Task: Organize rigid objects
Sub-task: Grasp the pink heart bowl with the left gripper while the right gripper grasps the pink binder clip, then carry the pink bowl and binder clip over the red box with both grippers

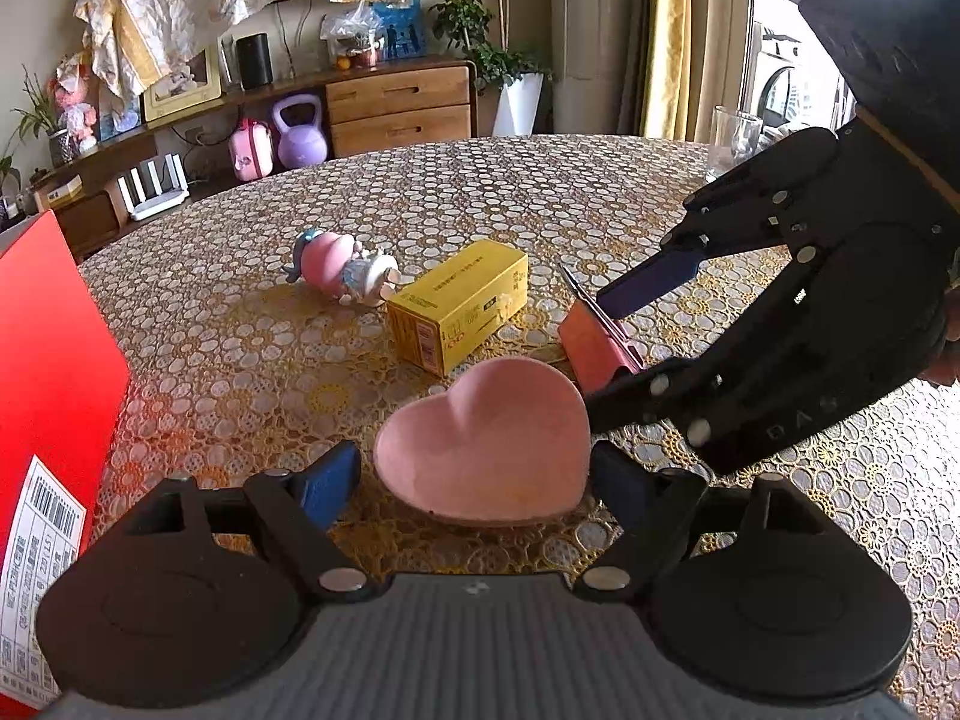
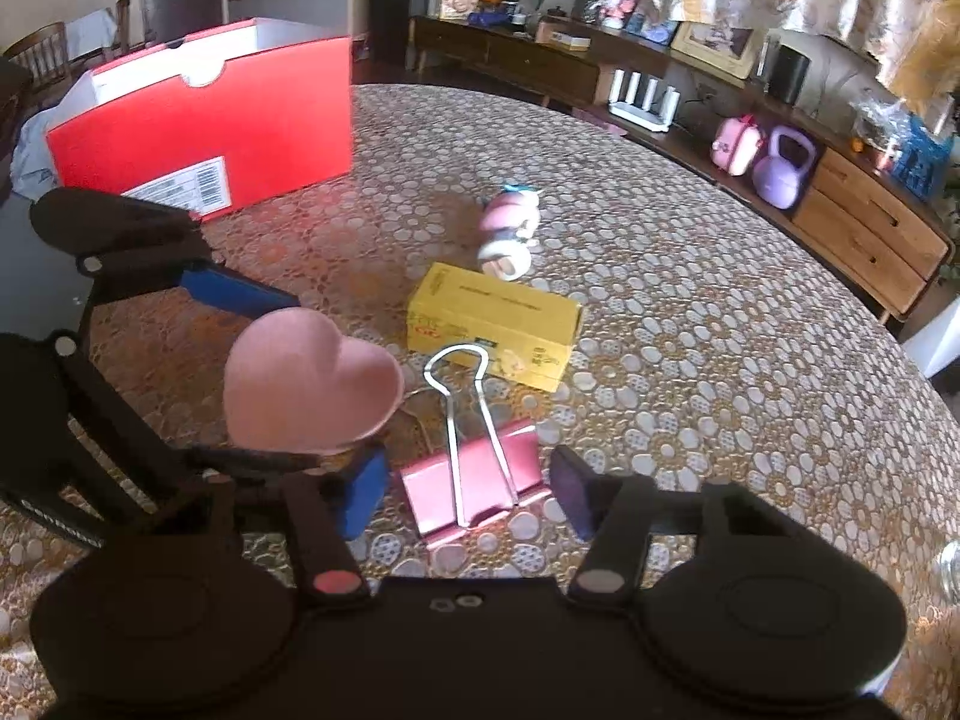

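Left hand-held gripper (image 1: 474, 480) jaws apart, pink heart-shaped dish (image 1: 486, 444) between blue pads, contact unclear; right hand-held gripper (image 2: 468, 495) open astride pink binder clip (image 2: 474, 489) on surface (image 2: 690, 300); yellow carton (image 2: 495, 324) beyond

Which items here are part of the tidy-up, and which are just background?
Job items:
- pink heart dish, between the left tool's fingers
- pink binder clip, between the right tool's fingers
- yellow box
- pink figurine
- open red box, the likely container

Background:
- drinking glass
- purple kettlebell
- sideboard
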The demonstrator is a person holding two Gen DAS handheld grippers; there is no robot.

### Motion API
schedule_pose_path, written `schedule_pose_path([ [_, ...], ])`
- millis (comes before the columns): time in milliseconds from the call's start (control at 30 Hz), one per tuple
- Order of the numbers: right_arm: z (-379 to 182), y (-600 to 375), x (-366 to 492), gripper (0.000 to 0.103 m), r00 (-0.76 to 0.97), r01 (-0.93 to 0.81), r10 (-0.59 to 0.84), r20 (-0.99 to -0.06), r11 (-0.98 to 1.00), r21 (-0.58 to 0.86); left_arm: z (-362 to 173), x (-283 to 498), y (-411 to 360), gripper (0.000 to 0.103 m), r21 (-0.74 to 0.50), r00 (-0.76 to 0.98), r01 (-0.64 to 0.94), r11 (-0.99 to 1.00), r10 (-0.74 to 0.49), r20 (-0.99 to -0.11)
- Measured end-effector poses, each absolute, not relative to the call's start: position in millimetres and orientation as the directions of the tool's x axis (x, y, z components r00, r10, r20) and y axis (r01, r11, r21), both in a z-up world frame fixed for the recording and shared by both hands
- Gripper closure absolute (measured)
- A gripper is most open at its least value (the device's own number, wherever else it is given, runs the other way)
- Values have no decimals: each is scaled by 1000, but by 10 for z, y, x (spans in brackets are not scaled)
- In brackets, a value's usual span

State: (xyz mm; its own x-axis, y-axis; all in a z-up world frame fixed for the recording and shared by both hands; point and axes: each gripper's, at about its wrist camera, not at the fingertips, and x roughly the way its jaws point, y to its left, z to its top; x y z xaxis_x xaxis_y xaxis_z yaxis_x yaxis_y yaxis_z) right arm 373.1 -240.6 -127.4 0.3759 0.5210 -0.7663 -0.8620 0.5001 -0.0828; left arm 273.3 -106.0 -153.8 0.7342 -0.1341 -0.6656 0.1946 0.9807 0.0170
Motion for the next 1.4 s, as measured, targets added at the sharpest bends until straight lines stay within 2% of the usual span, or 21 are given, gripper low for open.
schedule_pose_path([
  [100,-1279,-2410,3714,46,387,-848,525,-758,525,-70,-1524,2733,-1060,31,16,735,203,979,-141,-663],
  [200,-1270,-2407,3668,46,396,-834,527,-752,549,-54,-1516,2723,-1059,31,24,735,202,979,-135,-664],
  [233,-1267,-2405,3636,50,405,-827,529,-746,560,-52,-1508,2723,-1053,31,26,734,200,979,-133,-666],
  [633,-1104,-2424,3231,50,509,-723,495,-705,689,-38,-1333,2437,-972,32,11,743,207,978,-150,-652],
  [1067,-494,-2337,2637,50,599,-632,479,-641,775,-11,-768,1898,-708,32,-23,785,180,983,-158,-599],
  [1400,-8,-2012,2199,50,631,-639,521,-575,769,-4,-371,1515,-332,31,-37,824,134,990,-132,-551],
])
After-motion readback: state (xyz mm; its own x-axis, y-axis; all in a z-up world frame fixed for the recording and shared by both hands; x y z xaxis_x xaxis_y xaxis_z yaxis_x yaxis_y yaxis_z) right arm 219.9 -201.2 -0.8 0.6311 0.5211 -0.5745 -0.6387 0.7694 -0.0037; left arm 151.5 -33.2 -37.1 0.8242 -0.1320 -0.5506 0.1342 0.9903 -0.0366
